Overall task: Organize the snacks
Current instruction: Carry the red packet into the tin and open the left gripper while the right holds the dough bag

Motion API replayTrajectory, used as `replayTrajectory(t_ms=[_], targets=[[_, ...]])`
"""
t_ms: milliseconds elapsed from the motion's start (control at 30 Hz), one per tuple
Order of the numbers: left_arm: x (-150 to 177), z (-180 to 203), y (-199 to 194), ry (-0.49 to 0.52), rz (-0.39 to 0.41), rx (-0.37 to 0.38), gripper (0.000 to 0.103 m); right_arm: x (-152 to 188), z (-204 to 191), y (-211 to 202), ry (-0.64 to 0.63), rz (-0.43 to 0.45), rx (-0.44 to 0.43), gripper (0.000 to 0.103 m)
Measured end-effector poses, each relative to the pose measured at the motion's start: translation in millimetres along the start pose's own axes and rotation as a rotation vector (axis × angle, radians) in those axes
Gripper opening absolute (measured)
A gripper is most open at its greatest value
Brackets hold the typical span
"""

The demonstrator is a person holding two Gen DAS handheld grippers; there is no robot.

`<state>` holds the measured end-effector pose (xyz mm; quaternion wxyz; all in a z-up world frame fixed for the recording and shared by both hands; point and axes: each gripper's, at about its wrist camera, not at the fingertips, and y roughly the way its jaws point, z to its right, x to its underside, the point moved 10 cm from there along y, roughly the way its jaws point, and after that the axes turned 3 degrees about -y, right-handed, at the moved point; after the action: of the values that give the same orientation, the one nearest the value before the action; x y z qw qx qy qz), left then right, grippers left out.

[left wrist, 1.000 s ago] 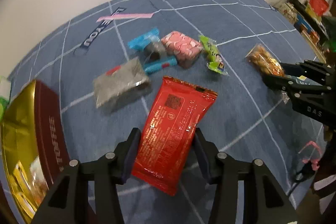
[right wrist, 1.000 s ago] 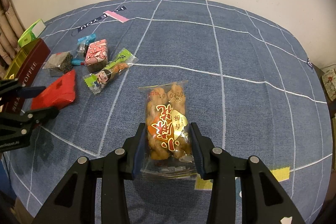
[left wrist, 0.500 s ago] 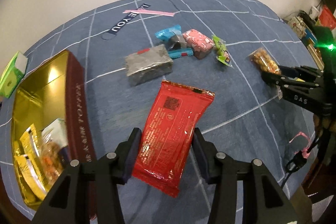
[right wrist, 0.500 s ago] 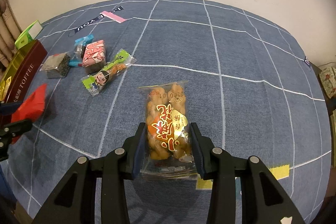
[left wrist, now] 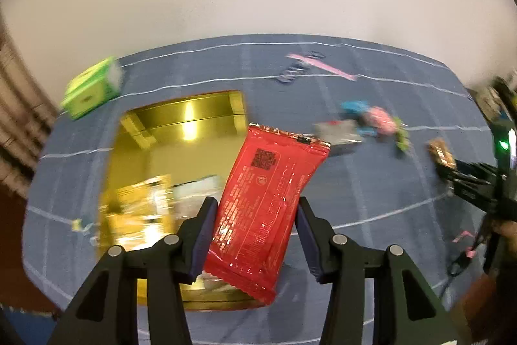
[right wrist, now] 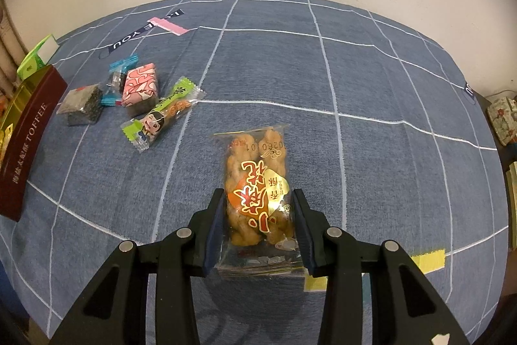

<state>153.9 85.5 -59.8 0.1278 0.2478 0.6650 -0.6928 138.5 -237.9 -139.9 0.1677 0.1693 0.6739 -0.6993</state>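
Observation:
My left gripper (left wrist: pixel 252 235) is shut on a red snack packet (left wrist: pixel 268 202) and holds it in the air beside the open gold toffee tin (left wrist: pixel 181 118), which has several snacks inside. My right gripper (right wrist: pixel 258 228) is shut on a clear bag of fried dough twists (right wrist: pixel 258 189), low over the blue cloth. The tin's dark red side (right wrist: pixel 26 138) shows at the left of the right wrist view. My right gripper also shows in the left wrist view (left wrist: pixel 468 180).
On the cloth lie a green cartoon packet (right wrist: pixel 161 115), a pink packet (right wrist: pixel 140 84), a grey seaweed block (right wrist: pixel 82 104) and a blue candy (right wrist: pixel 121 67). A green box (left wrist: pixel 92 86) stands behind the tin. Yellow tape (right wrist: pixel 429 259) sits near my right gripper.
My left gripper has swung left with the red packet, from over the cloth to beside the open tin. My right gripper has held still with the dough twists.

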Motion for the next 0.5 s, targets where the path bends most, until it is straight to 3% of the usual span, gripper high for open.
replayTrajectory(t_ms=[267, 500], targets=[[21.9, -77.9, 1.8, -0.129, -0.031, -0.094, 0.05, -1.6, -0.1, 0.1, 0.007, -0.005, 0.007, 0.037], [35.7, -101.6, 13.7, -0.172, -0.046, -0.118, 0.05, -1.8, -1.1, -1.1, 0.017, -0.008, 0.026, 0.036]])
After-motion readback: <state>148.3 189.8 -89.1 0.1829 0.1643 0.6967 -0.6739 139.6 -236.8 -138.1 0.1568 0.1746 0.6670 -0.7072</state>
